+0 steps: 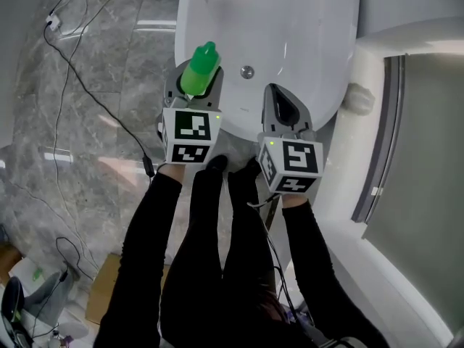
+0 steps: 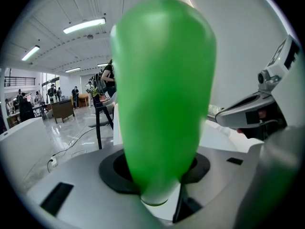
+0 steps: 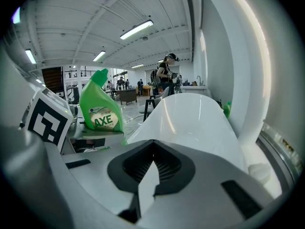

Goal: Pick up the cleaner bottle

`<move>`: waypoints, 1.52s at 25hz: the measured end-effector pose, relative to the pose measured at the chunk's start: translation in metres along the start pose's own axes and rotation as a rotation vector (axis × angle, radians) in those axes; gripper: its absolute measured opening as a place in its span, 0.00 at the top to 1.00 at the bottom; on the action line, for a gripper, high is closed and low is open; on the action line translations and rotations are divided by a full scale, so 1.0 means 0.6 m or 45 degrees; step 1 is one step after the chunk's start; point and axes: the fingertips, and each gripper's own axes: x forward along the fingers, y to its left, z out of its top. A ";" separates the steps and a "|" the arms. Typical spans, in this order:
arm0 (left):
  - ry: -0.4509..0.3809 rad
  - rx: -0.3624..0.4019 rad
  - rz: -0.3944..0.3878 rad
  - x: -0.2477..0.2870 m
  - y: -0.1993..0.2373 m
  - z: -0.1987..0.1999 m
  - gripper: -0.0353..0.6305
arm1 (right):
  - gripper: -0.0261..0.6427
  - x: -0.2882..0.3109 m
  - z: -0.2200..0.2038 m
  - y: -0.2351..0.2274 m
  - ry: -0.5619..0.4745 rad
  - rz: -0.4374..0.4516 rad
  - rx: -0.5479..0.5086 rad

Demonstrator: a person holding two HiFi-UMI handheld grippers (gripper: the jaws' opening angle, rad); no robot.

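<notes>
Green plastic first: locate the cleaner bottle (image 1: 199, 69) between the jaws of the left hand-held gripper (image 1: 194, 85), at the near left edge of the white bathtub (image 1: 290, 20) in the head view. Read the left gripper view for the grip: jaws clamped on the bottle (image 2: 162, 94), with its green body filling the middle of that view and rising out of the dark jaw seats of the left hand-held gripper (image 2: 155, 178). Confirm from the right gripper view: bottle (image 3: 99, 106) upright, angled neck uppermost, white label with green print facing the camera, marker cube (image 3: 45, 120) of the left unit just beside it.

Check the right hand-held gripper (image 1: 274, 93) next. Jaws together, nothing between them; see the same in the right gripper view, with the dark ribbed pads of the right hand-held gripper (image 3: 152, 147) meeting at the tips. Note its place in the head view: over the near rim of the bathtub, just right of the round metal fitting (image 1: 248, 71) in the tub wall, apart from the bottle.

Identify the two marker cubes in the head view: left (image 1: 190, 134), right (image 1: 291, 164), each with a small green light lit at a top corner. Trace black sleeves (image 1: 141, 267) back from both units.

Observe the surroundings: grey marble-patterned floor (image 1: 72, 122), black cables (image 1: 80, 78) trailing across it, brown cardboard (image 1: 101, 288) at the lower left.
</notes>
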 end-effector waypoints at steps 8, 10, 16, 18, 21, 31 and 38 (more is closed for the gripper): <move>0.069 -0.005 0.012 -0.042 0.014 -0.057 0.66 | 0.96 0.013 -0.028 0.042 0.043 0.069 0.009; 0.084 -0.013 0.015 -0.052 0.017 -0.070 0.66 | 0.96 0.016 -0.032 0.054 0.048 0.098 0.009; 0.113 -0.014 0.009 -0.076 0.010 -0.095 0.66 | 0.96 0.018 -0.043 0.076 0.068 0.149 -0.012; 0.120 -0.018 0.009 -0.081 0.006 -0.101 0.66 | 0.96 0.017 -0.048 0.079 0.074 0.159 -0.021; 0.117 -0.018 0.000 -0.086 -0.002 -0.103 0.66 | 0.96 0.016 -0.059 0.085 0.091 0.174 -0.023; 0.128 -0.007 -0.035 -0.097 -0.022 -0.113 0.66 | 0.96 0.004 -0.084 0.102 0.141 0.193 -0.026; 0.158 -0.013 -0.046 -0.104 -0.026 -0.117 0.66 | 0.96 -0.003 -0.086 0.101 0.148 0.186 -0.030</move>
